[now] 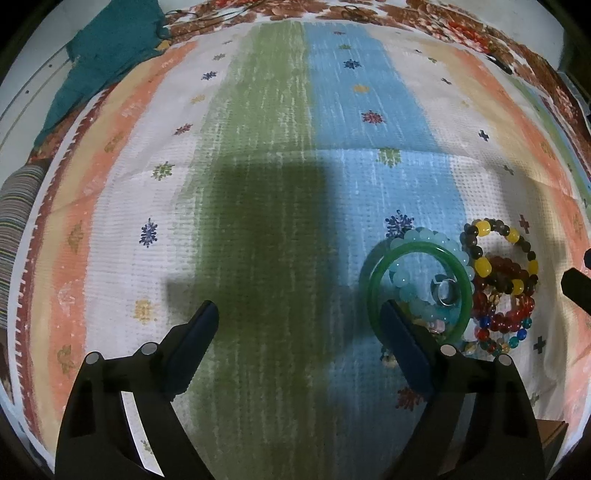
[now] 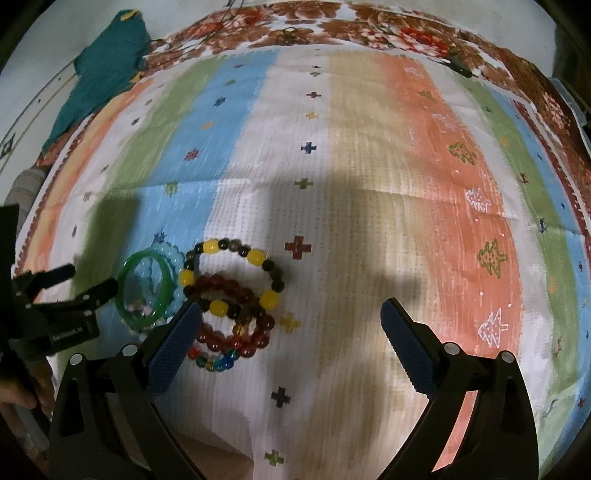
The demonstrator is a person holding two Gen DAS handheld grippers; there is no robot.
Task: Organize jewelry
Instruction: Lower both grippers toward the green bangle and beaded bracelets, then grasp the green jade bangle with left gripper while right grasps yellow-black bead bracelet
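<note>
A pile of jewelry lies on the striped cloth (image 1: 280, 155). In the left wrist view I see a green bangle (image 1: 373, 280), a pale aqua bead bracelet (image 1: 428, 236), a silver ring (image 1: 446, 291), a yellow-and-dark bead bracelet (image 1: 484, 264) and red beads (image 1: 517, 310). My left gripper (image 1: 299, 314) is open and empty; its right finger stands at the bangle's near left rim. In the right wrist view the bangle (image 2: 123, 291), yellow-and-dark bracelet (image 2: 218, 308), red bracelet (image 2: 258, 339) and multicolour beads (image 2: 210, 362) lie at lower left. My right gripper (image 2: 290, 314) is open and empty, its left finger beside the pile. The left gripper (image 2: 86, 282) shows there too.
A teal cloth (image 1: 107, 55) lies at the far left corner, also in the right wrist view (image 2: 99, 70). A brown floral fabric (image 2: 332, 26) borders the far edge. A small dark object (image 2: 460, 66) lies at the far right. A striped cushion (image 1: 14, 229) sits at the left.
</note>
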